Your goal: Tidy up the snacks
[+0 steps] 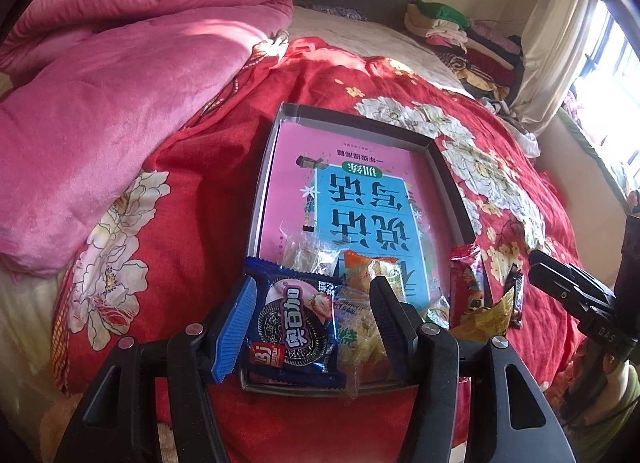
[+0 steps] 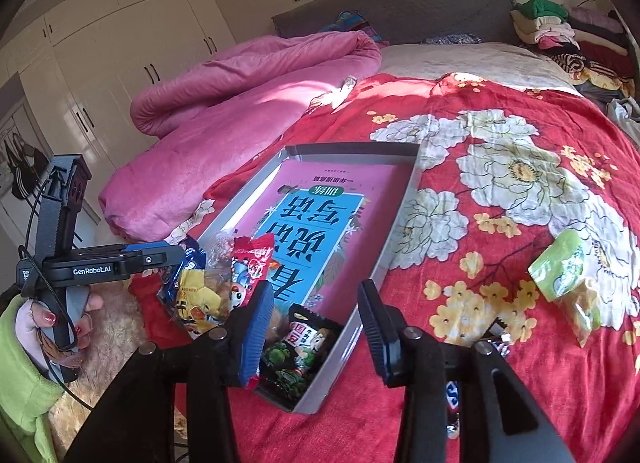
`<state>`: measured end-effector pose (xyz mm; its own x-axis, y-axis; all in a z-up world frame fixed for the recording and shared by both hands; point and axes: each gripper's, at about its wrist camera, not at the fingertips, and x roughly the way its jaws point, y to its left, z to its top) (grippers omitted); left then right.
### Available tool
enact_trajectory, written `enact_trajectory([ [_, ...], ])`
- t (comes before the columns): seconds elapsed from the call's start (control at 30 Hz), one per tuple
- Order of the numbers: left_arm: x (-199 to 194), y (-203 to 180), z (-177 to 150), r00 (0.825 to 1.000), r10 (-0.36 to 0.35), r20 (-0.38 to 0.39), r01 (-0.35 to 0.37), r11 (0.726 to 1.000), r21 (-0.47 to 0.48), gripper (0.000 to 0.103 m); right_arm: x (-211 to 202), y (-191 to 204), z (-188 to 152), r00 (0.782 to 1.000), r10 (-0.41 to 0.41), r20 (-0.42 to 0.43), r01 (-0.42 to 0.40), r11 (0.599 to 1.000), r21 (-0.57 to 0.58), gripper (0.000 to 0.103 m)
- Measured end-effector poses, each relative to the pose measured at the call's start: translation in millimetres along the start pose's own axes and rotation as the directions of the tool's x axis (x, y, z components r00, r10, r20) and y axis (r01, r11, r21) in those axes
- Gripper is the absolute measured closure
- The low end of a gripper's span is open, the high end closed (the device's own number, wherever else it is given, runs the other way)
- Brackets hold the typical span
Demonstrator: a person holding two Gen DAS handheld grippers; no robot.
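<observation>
Step now: It looks like two snacks have just been put down in the box (image 1: 448, 167), one from each hand. The job is to let go cleanly and lift away.
Left gripper (image 1: 316, 327): Its fingers are apart, on either side of the blue cookie pack (image 1: 294, 327). The left pad sits very close to the pack. The pack lies over the near left corner of the box, and nothing pinches it.
Right gripper (image 2: 316, 331): Its fingers are apart too, with nothing held. The black snack pack (image 2: 300, 355) lies under them in the near right corner of the box.
How to do it well: Lift each gripper straight up so the fingers do not snag a wrapper. The cookie pack hangs over the box wall, so I think a small push toward the middle would help it sit flat.
What is in the box: A pink and blue book (image 1: 360, 191) covers the bottom. At the near end lie the cookie pack, an orange pack (image 1: 368, 273), a clear pack (image 1: 308, 255), a red pack (image 2: 252, 263), a yellow pack (image 2: 196, 295) and the black snack pack.
Far end of the box: Only the book shows there, so there is room.
Still out: A green pack (image 2: 560, 267) lies on the bed (image 2: 500, 223), well to the right of the box. I think that one comes next.
</observation>
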<state>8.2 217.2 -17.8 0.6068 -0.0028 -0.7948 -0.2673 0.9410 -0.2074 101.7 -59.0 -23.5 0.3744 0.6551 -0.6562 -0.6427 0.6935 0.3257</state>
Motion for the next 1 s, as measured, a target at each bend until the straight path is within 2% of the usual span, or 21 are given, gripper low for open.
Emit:
enact_trajectory([
  [0.2, -23, -12, 8, 0.997, -0.007, 0.071, 0.008, 1.000, -0.008, 0.042, -27, -26, 6, 0.992, -0.108, 0.057, 0.108, 0.994, 0.001, 0.056],
  [0.27, -27, -21, 10, 0.997, 0.001, 0.082, -0.001, 1.000, 0.006, 0.041, -38, -36, 8, 0.987, -0.145, 0.074, 0.145, 0.989, 0.004, 0.054],
  [0.47, -38, -54, 14, 0.995, -0.037, 0.096, 0.031, 0.998, 0.061, 0.041, -65, -61, 12, 0.970, -0.220, 0.106, 0.220, 0.975, 0.019, 0.051],
  [0.6, -39, -82, 15, 0.993, -0.087, 0.080, 0.079, 0.992, 0.096, 0.028, -80, -78, 11, 0.960, -0.256, 0.109, 0.253, 0.967, 0.041, 0.047],
  [0.73, -37, -116, 16, 0.989, -0.140, 0.057, 0.131, 0.981, 0.141, 0.028, -89, -92, 9, 0.953, -0.287, 0.095, 0.284, 0.958, 0.036, 0.046],
  [1.0, -8, -188, 5, 0.984, -0.171, -0.048, 0.177, 0.948, 0.266, 0.028, -87, -117, 6, 0.949, -0.315, 0.035, 0.313, 0.949, 0.041, 0.044],
])
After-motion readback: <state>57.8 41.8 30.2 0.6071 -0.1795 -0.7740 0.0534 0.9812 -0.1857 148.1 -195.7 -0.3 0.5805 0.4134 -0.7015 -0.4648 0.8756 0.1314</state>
